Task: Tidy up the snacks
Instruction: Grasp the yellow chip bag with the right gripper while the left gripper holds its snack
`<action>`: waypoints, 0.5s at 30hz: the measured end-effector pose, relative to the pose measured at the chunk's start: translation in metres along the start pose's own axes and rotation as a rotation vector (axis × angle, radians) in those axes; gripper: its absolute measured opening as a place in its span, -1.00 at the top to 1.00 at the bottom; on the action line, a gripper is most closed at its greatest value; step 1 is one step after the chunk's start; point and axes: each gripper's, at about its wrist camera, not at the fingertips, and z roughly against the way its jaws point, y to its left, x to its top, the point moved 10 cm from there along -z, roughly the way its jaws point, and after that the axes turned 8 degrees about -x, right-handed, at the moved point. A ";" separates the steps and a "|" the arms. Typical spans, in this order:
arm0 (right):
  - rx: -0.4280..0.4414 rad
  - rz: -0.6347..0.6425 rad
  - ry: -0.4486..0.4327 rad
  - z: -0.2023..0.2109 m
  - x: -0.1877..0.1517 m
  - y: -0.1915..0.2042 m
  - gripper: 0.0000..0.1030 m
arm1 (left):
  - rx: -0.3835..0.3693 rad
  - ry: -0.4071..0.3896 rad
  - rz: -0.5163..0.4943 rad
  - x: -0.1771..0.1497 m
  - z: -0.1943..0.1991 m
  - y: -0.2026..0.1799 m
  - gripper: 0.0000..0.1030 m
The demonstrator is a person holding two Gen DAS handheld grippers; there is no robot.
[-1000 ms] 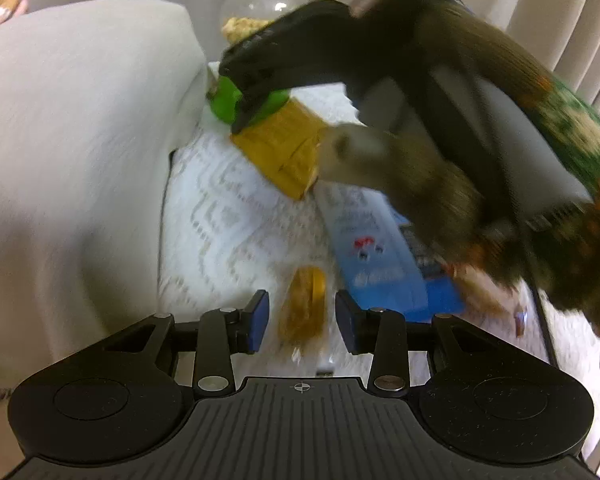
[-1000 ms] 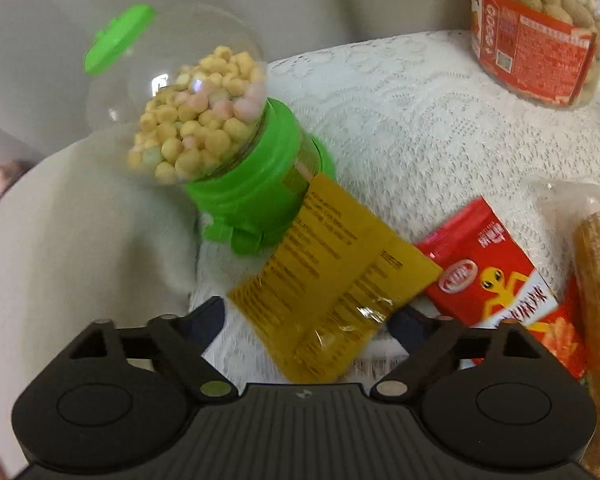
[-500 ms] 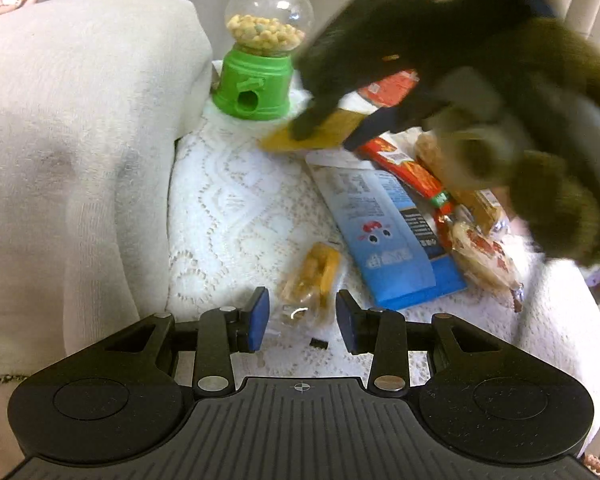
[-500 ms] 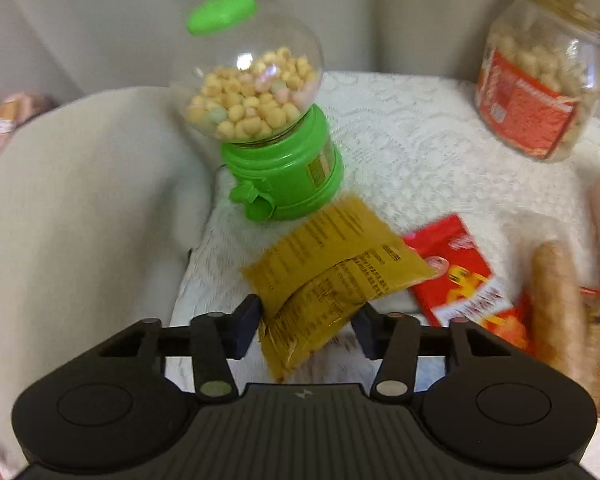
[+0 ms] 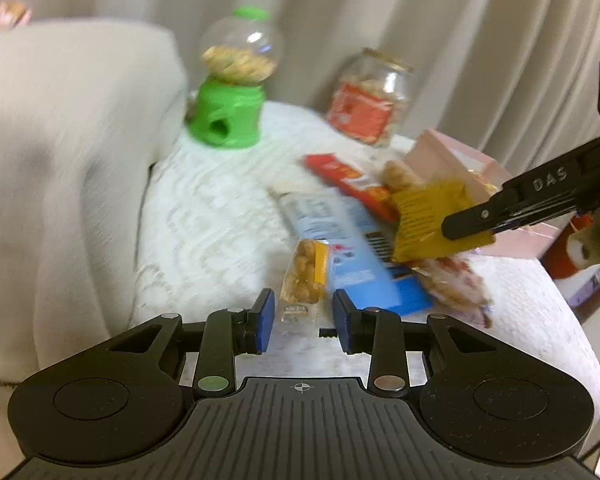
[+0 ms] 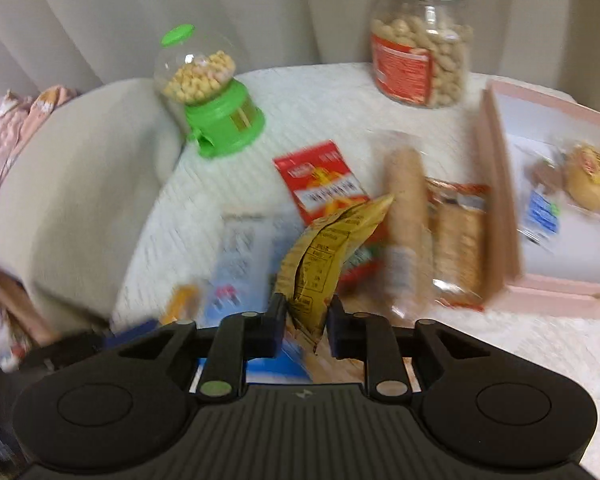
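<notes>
My right gripper is shut on a yellow snack packet and holds it above the white lace-covered table; the packet also shows in the left wrist view, clamped by the right gripper's fingers. My left gripper is open just above the table, its pads on either side of a small clear bag of yellow snacks. A blue packet, a red packet and wrapped biscuits lie on the table. A pink box at the right holds a few snacks.
A green candy dispenser stands at the back left and a jar of peanuts at the back. A beige cushion borders the table on the left. Curtains hang behind.
My right gripper has closed on the yellow packet, lifted it off the table by the dispenser and carried it right, toward the pink box. My left gripper stays open by the small bag.
</notes>
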 end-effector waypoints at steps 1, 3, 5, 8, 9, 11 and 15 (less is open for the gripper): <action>-0.013 0.001 -0.014 0.001 -0.002 -0.007 0.36 | -0.005 -0.003 -0.016 0.002 0.002 -0.008 0.29; -0.035 -0.008 -0.056 0.008 -0.002 -0.017 -0.15 | -0.023 -0.003 -0.040 0.005 0.003 -0.024 0.29; -0.025 -0.016 -0.099 0.014 0.000 -0.022 -0.30 | -0.051 0.011 -0.060 0.003 0.003 -0.043 0.29; 0.002 0.060 -0.101 0.012 0.000 -0.012 -0.37 | -0.061 0.034 -0.084 -0.005 0.002 -0.061 0.29; -0.005 0.053 -0.087 0.007 -0.001 -0.010 -0.37 | -0.052 0.041 -0.092 -0.007 0.001 -0.065 0.29; -0.010 -0.001 -0.062 -0.001 -0.001 -0.008 -0.37 | -0.021 0.046 -0.101 -0.010 -0.001 -0.068 0.29; -0.021 -0.118 -0.007 -0.029 0.013 0.009 -0.43 | 0.044 0.059 -0.107 -0.019 -0.002 -0.062 0.29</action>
